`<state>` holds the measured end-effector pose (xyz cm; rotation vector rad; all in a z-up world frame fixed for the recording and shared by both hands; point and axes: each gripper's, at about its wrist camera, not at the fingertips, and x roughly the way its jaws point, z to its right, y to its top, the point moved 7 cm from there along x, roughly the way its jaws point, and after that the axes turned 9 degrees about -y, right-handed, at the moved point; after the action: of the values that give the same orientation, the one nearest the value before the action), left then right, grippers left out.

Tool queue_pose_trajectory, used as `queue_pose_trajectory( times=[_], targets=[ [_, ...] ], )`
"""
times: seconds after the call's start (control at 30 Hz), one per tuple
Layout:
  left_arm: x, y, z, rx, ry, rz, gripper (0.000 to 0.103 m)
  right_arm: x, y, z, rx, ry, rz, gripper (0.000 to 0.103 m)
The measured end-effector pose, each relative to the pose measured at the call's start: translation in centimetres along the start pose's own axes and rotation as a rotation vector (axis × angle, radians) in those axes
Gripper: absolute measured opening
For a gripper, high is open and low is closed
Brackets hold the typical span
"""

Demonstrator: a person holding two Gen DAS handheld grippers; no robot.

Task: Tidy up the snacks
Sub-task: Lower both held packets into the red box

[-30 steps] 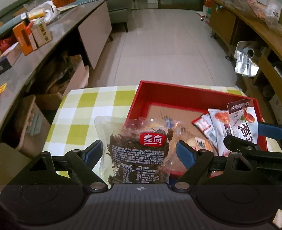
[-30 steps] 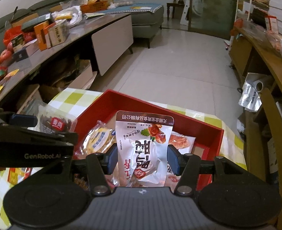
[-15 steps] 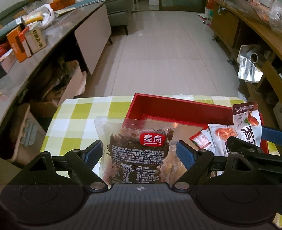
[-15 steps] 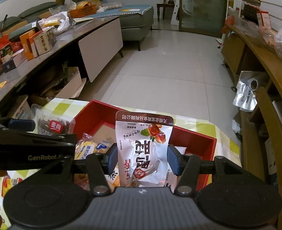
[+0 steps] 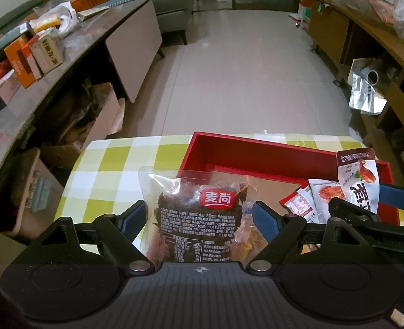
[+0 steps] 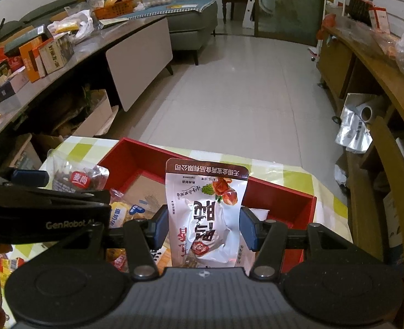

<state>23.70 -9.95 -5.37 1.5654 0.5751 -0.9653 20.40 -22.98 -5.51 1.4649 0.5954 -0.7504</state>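
My left gripper (image 5: 199, 219) is shut on a clear bag of dark dried snack with a red label (image 5: 199, 213), held upright over the near left corner of the red box (image 5: 257, 150). My right gripper (image 6: 203, 226) is shut on a white pouch with a brown top band (image 6: 207, 211), held upright above the same red box (image 6: 147, 153). The right gripper (image 5: 366, 205) with its pouch (image 5: 358, 181) shows at the right of the left wrist view. The left gripper (image 6: 42, 192) and its bag (image 6: 78, 181) show at the left of the right wrist view.
The red box holds several small snack packets (image 5: 311, 200) and stands on a green-and-white checked tablecloth (image 5: 114, 170). More loose packets (image 6: 7, 266) lie on the cloth at the near left. A long cluttered counter (image 5: 37, 63) runs on the left, wooden shelving (image 6: 380, 104) on the right.
Both grippers have drawn back toward me and risen a little with their packets still held. The red box now sits lower and farther off in both views.
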Motion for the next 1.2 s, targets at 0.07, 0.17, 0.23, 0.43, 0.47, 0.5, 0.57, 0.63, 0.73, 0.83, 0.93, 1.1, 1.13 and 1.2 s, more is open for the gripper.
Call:
queue_pose_trajectory(
  times=[0.07, 0.17, 0.23, 0.43, 0.47, 0.5, 0.57, 0.63, 0.73, 0.83, 0.93, 1.1, 1.13, 1.2],
  targets=[
    [0.3, -0.1, 0.0, 0.003, 0.004, -0.004, 0.087, 0.4, 0.0, 0.0, 0.002, 0.0, -0.008, 0.063],
    [0.8, -0.1, 0.0, 0.004, 0.012, -0.011, 0.087, 0.8, -0.2, -0.1, -0.001, -0.002, -0.018, 0.063],
    [1.0, -0.2, 0.0, 0.005, 0.016, -0.016, 0.087, 1.1, -0.3, -0.1, -0.003, -0.001, -0.026, 0.063],
    [1.9, -0.6, 0.1, 0.01, 0.028, -0.037, 0.087, 1.9, -0.9, -0.1, -0.007, -0.004, -0.051, 0.063],
    [2.0, -0.7, 0.1, 0.012, 0.031, -0.041, 0.087, 2.0, -1.0, -0.1, -0.008, -0.005, -0.054, 0.063],
    [2.1, -0.8, 0.2, 0.013, 0.033, -0.043, 0.087, 2.1, -1.1, -0.1, -0.007, -0.005, -0.058, 0.063],
    [2.3, -0.9, 0.2, 0.015, 0.036, -0.049, 0.087, 2.4, -1.3, -0.1, -0.003, -0.002, -0.067, 0.063],
    [2.6, -1.1, 0.2, 0.014, 0.038, -0.055, 0.087, 2.6, -1.5, 0.0, -0.002, -0.002, -0.075, 0.063],
    [2.9, -1.3, 0.2, 0.017, 0.042, -0.065, 0.087, 3.1, -1.8, 0.0, 0.001, 0.002, -0.091, 0.063],
    [3.3, -1.6, 0.3, 0.02, 0.048, -0.074, 0.087, 3.5, -2.1, -0.1, -0.002, 0.001, -0.102, 0.063],
    [3.6, -1.8, 0.2, 0.022, 0.054, -0.084, 0.087, 3.7, -2.3, -0.2, -0.004, 0.0, -0.11, 0.063],
    [3.8, -1.9, 0.4, 0.035, 0.071, -0.081, 0.087, 4.0, -2.6, -0.1, 0.002, 0.002, -0.124, 0.063],
    [3.8, -1.9, 0.4, 0.04, 0.075, -0.08, 0.088, 4.1, -2.7, -0.1, 0.001, 0.001, -0.128, 0.063],
    [3.9, -2.0, 0.6, 0.054, 0.088, -0.077, 0.088, 4.2, -2.8, -0.1, 0.001, -0.001, -0.134, 0.063]
  ],
)
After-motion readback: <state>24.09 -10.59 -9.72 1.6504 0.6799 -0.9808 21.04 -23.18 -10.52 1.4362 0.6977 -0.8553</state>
